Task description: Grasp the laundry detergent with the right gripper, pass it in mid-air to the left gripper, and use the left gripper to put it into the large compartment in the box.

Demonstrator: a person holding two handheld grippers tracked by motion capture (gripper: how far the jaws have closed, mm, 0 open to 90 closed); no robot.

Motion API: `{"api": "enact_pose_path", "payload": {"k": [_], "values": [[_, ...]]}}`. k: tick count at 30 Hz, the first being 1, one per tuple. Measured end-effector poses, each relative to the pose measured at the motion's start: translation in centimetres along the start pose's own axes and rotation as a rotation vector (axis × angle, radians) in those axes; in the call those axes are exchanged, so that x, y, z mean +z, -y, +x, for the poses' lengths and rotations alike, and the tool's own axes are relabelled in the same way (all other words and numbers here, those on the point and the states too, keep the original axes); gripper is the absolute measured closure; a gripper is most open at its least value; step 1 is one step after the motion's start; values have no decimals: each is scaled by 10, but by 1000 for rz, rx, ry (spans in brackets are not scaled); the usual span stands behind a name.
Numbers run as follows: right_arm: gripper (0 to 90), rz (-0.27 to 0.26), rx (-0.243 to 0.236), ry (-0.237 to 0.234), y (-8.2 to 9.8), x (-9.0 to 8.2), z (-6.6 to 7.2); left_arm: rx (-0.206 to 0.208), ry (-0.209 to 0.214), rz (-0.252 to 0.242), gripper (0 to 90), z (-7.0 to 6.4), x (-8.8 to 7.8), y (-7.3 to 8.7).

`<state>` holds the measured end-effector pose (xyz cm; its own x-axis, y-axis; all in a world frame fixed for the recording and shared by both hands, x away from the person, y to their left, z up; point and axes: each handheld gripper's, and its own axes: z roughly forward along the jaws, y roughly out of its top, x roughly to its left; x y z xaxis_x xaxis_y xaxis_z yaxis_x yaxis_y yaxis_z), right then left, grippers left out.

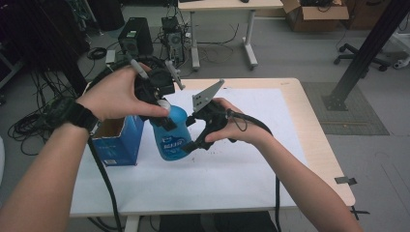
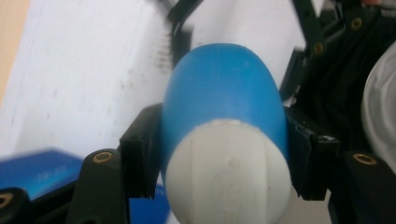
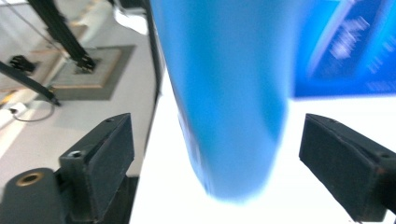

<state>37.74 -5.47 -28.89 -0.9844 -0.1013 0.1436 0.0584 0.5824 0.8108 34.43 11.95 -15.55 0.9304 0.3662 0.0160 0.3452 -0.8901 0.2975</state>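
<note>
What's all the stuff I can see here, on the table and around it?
Bottle: one, blue with a white cap, held above the table by the left gripper.
Box: one, blue, open top, left part of the table.
Sheet: one, white, covering most of the table.
Table: one, light wood.
Computer tower: one, black, on the floor behind the table, among cables.
Cardboard box: one, brown, far right on the floor.
Second table: one, light top, white legs, far back.
Office chair base: one, black, far right.
Left gripper: black, shut on the bottle near its cap.
Right gripper: black, open, pads on either side of the bottle and apart from it.
</note>
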Motion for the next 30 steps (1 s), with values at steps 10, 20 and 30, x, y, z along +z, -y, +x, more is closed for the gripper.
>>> {"api": "enact_pose_path", "payload": {"k": [10, 20, 30], "values": [[111, 157, 111, 216, 43, -71, -11, -529, -223, -34, 380, 26, -55, 10], [112, 301, 211, 330, 91, -137, -11, -942, -335, -44, 381, 60, -90, 41], [111, 327, 268, 378, 117, -183, -6, -1118, -389, -45, 381, 85, -97, 71]]}}
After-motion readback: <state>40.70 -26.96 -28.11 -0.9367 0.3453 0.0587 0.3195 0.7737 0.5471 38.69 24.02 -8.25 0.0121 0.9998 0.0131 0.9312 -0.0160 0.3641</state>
